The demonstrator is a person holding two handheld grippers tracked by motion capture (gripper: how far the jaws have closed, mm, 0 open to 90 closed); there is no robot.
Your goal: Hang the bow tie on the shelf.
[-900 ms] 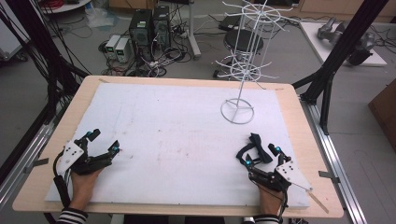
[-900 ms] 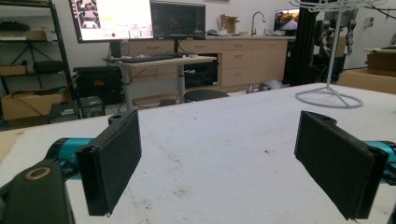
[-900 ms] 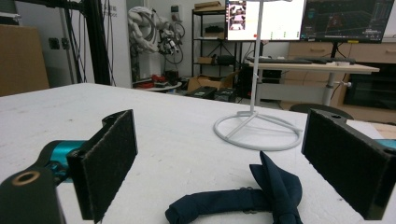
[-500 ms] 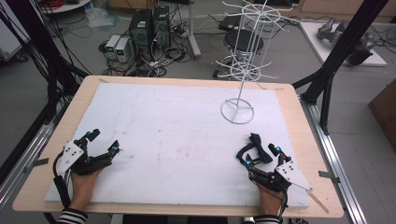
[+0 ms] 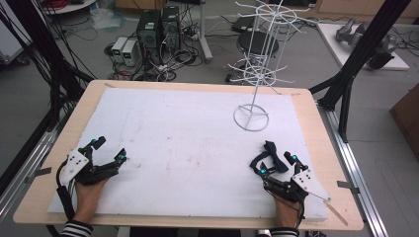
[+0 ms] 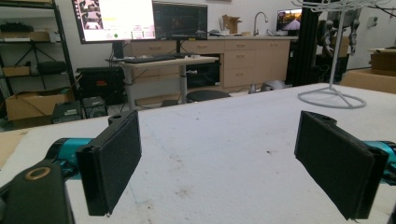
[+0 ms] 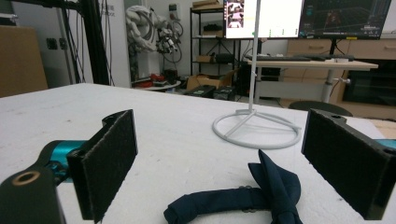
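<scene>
Lying flat on the white foam-covered table top (image 5: 188, 148), near the front right corner: a dark navy fabric bow tie with a looped strap (image 5: 272, 157), just ahead of the right gripper (image 5: 277, 164) and between its two spread black jaws without touching either pad. Long axis running roughly away from the holder and slightly rightward in the high view, the bow end pointing toward the white wire display stand with a ring base (image 5: 251, 117), the strap loop curling back toward the left jaw; in the right gripper view, the same tie (image 7: 243, 198) stretched across the frame, strap at left, pointed bow wings at right, ring base (image 7: 257, 128) well behind it. Right gripper resting low on the table, jaws as wide apart as seen, holding nothing, pads clear of the cloth. Left gripper (image 5: 107, 152) at the front left of the table, well apart from the tie, jaws likewise wide open and bare, only scuffed white surface between them in the left gripper view (image 6: 219, 163). No readable writing on the tie, grippers or stand; monitors in the background too small to read. Stand upright at the far right of the table, its wire arms bare as far as can be told.
</scene>
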